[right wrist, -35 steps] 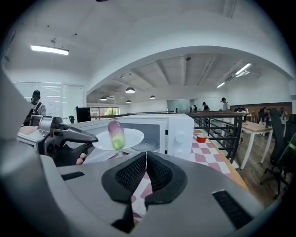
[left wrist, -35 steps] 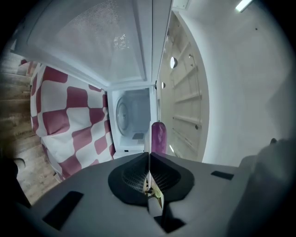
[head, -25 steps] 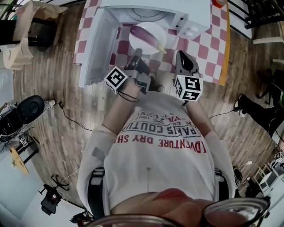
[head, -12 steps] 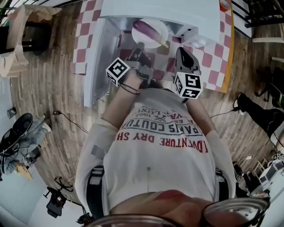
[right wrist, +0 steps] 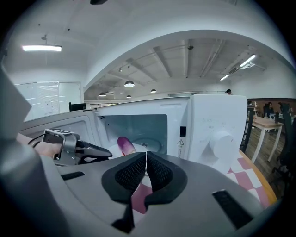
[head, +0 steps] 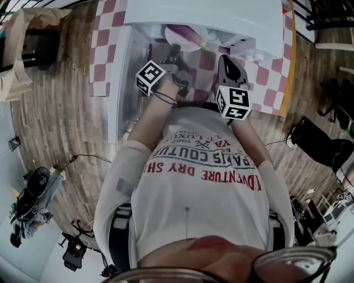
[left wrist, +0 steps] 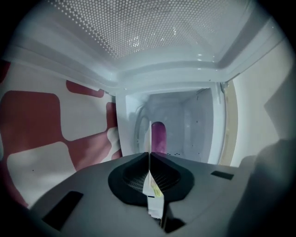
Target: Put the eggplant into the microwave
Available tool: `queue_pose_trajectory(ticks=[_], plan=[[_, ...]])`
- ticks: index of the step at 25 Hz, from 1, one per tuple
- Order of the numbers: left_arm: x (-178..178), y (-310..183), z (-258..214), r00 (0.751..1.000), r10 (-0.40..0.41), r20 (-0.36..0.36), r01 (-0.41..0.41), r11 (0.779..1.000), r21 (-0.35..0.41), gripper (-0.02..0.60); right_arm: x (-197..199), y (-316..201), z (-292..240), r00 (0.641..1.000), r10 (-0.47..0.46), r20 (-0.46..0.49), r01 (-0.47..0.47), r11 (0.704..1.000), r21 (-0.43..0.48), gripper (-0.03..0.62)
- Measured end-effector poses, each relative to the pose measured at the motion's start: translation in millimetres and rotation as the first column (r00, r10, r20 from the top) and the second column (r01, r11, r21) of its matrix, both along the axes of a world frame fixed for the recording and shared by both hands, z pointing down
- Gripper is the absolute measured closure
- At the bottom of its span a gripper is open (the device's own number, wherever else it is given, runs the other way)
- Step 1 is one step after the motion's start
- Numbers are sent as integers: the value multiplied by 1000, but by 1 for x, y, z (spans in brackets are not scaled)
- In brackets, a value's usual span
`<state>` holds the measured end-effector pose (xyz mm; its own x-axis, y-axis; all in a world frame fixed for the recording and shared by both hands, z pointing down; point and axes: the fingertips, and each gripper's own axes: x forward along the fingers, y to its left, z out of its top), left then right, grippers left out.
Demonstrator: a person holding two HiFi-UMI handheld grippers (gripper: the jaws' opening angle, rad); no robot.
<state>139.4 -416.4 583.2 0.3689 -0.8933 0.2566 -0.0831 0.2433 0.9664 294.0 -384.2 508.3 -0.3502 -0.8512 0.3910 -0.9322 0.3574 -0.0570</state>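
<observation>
Eggplant [head: 181, 33] lies on a white plate [head: 194, 42] right at the mouth of the microwave [head: 210, 14]. In the head view the plate's far part sits under the microwave's top edge. In the right gripper view the purple end [right wrist: 124, 144] shows in front of the open cavity.

Microwave door [head: 123, 88] is swung wide open on the left side. The unit stands on a tabletop covered with a red-and-white check cloth [head: 265, 61]. Wood-plank floor [head: 61, 110] all round. Beyond that it's an open office: ceiling lamps [right wrist: 129, 84], and desks [right wrist: 263, 122] far off on the right.

Left tongs [head: 174, 51]: pressed together on the plate's near rim. The left gripper view shows the plate edge-on as a thin white line [left wrist: 150, 139] clamped between the pads, with the eggplant [left wrist: 158, 135] just past it inside the cavity frame. The same tongs show from the side in the right gripper view [right wrist: 107, 155], tips at the plate.

Right tongs [head: 225, 58]: pads meet at the tips [right wrist: 145, 153] with nothing between them. They hang just right of the plate in front of the microwave and touch nothing I can see.
</observation>
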Motion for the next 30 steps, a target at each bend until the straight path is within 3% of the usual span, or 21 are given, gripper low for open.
queue_pose_trajectory(ticks=[10, 15, 26, 30], plan=[[4, -29, 19, 1000, -26, 8, 27, 999, -39, 552, -7, -14, 10, 999, -29, -13, 28, 999, -38, 566], [2, -45, 23, 996, -8, 85, 11, 999, -39, 551, -7, -22, 15, 999, -27, -17, 26, 998, -58, 566], [5, -60, 32, 992, -22, 122, 34, 995, -93, 551, -9, -35, 18, 999, -31, -7, 31, 998, -60, 566], [4, -58, 33, 983, 13, 182, 10, 992, -125, 550, -13, -36, 20, 999, -37, -2, 37, 997, -65, 567]])
